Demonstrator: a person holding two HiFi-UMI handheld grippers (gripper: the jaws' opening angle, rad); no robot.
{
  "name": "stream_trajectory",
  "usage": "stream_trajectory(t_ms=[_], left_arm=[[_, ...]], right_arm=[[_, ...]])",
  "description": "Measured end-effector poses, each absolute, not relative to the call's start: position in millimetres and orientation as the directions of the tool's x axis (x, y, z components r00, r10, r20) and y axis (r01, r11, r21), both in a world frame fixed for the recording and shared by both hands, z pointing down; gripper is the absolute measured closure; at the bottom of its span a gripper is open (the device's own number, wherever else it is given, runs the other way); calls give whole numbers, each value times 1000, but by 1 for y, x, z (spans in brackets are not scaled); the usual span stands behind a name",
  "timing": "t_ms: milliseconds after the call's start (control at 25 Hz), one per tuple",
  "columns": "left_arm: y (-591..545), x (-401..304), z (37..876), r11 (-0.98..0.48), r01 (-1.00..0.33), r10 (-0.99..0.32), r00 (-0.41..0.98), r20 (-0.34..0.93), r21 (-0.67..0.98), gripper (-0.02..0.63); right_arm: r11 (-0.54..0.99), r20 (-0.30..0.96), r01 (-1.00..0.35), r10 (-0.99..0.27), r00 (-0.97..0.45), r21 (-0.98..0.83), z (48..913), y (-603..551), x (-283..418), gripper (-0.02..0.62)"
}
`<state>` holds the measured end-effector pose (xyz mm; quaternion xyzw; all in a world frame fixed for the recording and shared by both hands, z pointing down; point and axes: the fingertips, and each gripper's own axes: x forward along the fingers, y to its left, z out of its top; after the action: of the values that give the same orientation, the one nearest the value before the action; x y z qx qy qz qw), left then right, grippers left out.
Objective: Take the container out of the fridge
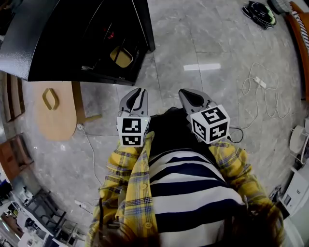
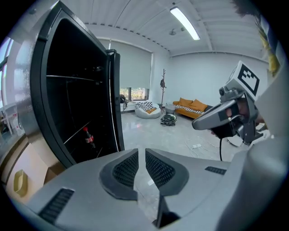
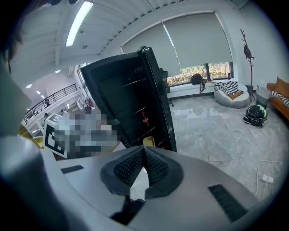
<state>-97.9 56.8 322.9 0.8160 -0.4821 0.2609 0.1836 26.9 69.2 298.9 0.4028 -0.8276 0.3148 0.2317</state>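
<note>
The black fridge stands open at the upper left of the head view. On a low shelf inside sits a yellow container, which the right gripper view also catches as the container. A red-capped bottle stands on a shelf above it. My left gripper and right gripper hang side by side in front of my body, well short of the fridge. The left gripper shows only a thin slit between its pads, with nothing in it. On the right gripper the pads meet, empty.
A low wooden table with a yellow ring-shaped thing stands beside the fridge. White cables trail over the grey floor on the right. A helmet lies at the far right, and an orange sofa stands at the back wall.
</note>
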Motion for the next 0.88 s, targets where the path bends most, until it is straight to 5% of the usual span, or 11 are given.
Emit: stream_trajectory(t_ms=[880], left_arm=[[-43, -121, 480, -414, -881, -609, 83, 789, -227, 494]], right_arm=[[576, 665, -690, -310, -680, -438, 404, -33, 11, 568]])
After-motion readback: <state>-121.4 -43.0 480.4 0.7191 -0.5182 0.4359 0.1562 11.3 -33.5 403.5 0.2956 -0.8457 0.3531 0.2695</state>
